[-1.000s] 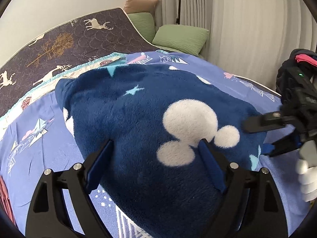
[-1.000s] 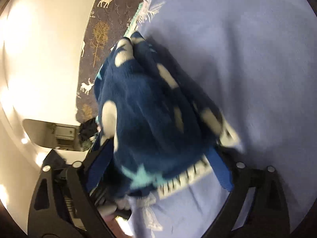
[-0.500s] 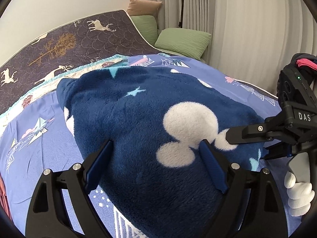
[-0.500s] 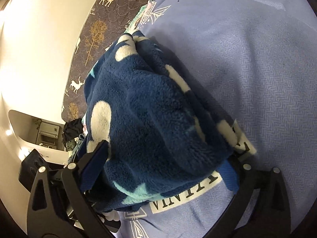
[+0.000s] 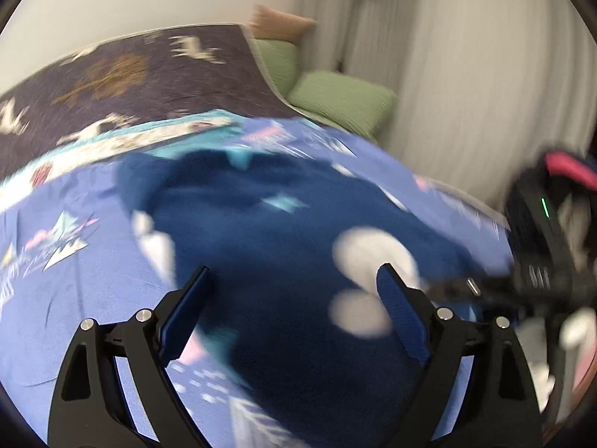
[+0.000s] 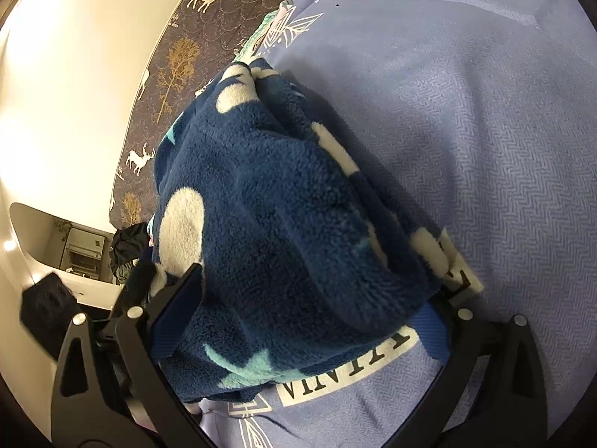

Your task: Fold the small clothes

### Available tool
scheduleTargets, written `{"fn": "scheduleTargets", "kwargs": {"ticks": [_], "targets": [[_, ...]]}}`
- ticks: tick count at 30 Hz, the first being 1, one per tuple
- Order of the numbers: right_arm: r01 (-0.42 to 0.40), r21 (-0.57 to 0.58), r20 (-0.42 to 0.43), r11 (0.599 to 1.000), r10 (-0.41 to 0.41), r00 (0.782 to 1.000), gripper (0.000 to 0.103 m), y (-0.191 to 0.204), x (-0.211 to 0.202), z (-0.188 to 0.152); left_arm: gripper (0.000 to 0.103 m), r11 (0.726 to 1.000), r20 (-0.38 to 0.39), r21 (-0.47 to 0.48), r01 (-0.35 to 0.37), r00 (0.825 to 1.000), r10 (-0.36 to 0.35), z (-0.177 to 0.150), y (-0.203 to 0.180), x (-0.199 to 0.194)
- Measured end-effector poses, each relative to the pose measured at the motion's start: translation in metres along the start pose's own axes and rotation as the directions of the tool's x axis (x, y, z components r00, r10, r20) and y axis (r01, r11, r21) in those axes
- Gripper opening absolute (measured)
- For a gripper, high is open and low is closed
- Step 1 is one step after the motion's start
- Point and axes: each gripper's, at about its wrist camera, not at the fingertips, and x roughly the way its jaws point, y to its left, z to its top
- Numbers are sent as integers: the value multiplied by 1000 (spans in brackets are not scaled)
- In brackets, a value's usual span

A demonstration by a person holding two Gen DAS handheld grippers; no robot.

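A dark blue fleece garment [image 5: 283,246] with white blobs and pale teal stars lies bunched on the lilac bedspread [image 5: 74,261]. The left gripper [image 5: 294,298] stands with jaws wide apart over it, gripping nothing. The right gripper [image 6: 306,310] brackets a thick fold of the fleece; whether its pads press, I cannot tell.

the fleece garment [image 5: 283,261] lies on the bedsheet [image 5: 74,280], cushions [image 5: 343,100] behind it by the curtain [image 5: 466,74].

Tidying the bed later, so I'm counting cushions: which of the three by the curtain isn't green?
The tan fabric cushion, farthest back against the wall. The two green fabric cushions lie in front of it, nearer the blue bedspread.
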Motion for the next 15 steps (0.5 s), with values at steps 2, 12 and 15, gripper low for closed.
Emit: {"fn": "scheduleTargets", "kwargs": {"ticks": [2,12,15], "targets": [[0,-5,-5,1000,0,1000,101,0,1,1,93,989,20,-150,7,1000,-4,11,43,10],[3,-16,-18,1000,-4,1000,101,2,5,7,102,880,-42,-453,143,982,-181,25,129,117],[9,-19,-4,1000,-10,1000,101,4,8,9,102,891,-47,-436,125,986,-162,35,126,133]]}}
